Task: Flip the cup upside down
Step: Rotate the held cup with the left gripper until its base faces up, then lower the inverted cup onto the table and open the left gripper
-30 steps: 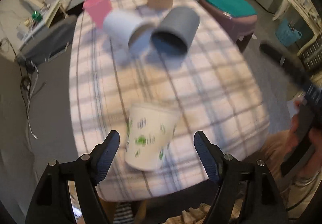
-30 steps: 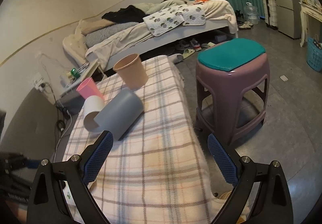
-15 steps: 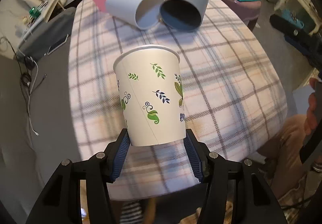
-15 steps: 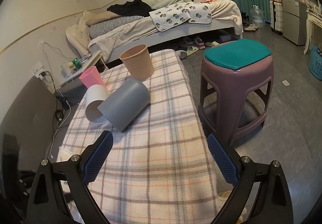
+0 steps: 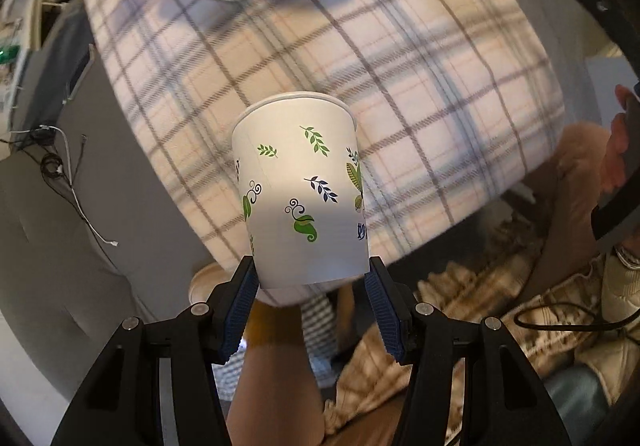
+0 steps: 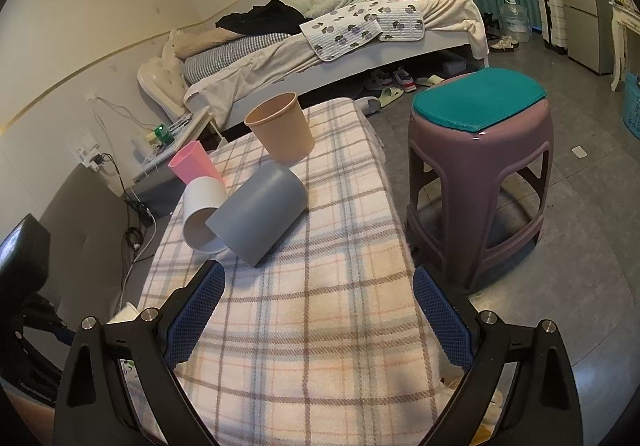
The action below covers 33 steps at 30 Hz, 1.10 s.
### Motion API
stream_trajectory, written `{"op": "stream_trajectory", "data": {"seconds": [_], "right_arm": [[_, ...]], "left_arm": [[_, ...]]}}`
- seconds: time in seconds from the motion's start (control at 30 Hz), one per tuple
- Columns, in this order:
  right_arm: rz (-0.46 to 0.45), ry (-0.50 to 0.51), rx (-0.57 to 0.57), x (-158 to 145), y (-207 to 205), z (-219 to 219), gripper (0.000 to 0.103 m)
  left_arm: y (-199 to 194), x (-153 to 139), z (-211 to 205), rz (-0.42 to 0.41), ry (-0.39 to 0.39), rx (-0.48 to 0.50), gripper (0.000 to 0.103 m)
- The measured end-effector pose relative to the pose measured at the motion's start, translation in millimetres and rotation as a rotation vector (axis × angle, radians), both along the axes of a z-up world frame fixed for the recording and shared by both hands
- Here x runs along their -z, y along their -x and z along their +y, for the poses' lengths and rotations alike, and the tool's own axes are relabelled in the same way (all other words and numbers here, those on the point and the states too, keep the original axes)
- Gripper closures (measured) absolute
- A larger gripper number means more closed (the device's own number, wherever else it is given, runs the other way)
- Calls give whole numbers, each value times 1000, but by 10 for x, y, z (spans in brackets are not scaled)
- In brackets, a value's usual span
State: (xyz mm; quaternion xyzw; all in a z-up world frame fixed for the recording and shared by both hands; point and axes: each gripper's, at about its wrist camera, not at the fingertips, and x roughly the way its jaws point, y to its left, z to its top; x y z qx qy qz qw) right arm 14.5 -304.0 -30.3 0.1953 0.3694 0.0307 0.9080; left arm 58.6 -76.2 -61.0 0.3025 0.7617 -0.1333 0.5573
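My left gripper is shut on a white paper cup with green leaf prints. The blue pads clamp its lower end, and its rim points away from me. I hold it in the air near the front edge of the plaid-covered table. My right gripper is open and empty above the near part of the same table. The paper cup is not in the right wrist view.
On the far part of the table a grey cup and a white cup lie on their sides; a pink cup and a tan cup stand upright. A purple stool stands right of the table. A bed lies behind.
My left gripper closed on the paper cup, lifted it off the table and drew it back toward the front edge. My right gripper stayed open and shifted only slightly.
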Motion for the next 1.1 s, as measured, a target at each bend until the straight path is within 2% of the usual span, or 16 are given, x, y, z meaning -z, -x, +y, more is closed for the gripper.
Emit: {"op": "stream_trajectory", "data": {"seconds": [0.07, 0.2, 0.3, 0.4, 0.53, 0.6, 0.63, 0.67, 0.8, 0.9, 1.1], "right_arm": [[0, -22, -2, 8, -11, -36, 7], [11, -56, 2, 48, -28, -114, 7], [19, -85, 12, 75, -40, -201, 7], [6, -89, 35, 56, -33, -290, 7], [11, -102, 51, 73, -30, -374, 7], [8, -89, 52, 65, -22, -378, 7], [2, -77, 48, 50, -18, -364, 7], [-5, -63, 44, 30, -12, -347, 7], [-36, -22, 26, -30, 24, -249, 7], [-49, 11, 16, -55, 45, -144, 7], [-108, 100, -7, -113, 152, 119, 7]], "left_arm": [[-72, 86, -94, 48, -44, 22, 47], [-258, 229, -261, 94, -93, 51, 47], [-391, 271, -372, 80, -110, 76, 47], [-538, 256, -391, 46, -91, 71, 47], [-587, 211, -414, -29, -50, 95, 45], [-507, 148, -403, -112, -25, 134, 38], [-488, 144, -404, -142, -13, 146, 28], [-435, 119, -378, -175, 4, 152, 25], [-276, 64, -271, -273, 73, 135, 21], [-132, 33, -97, -340, 127, 81, 21], [244, -88, 378, -512, 283, -134, 21]]}}
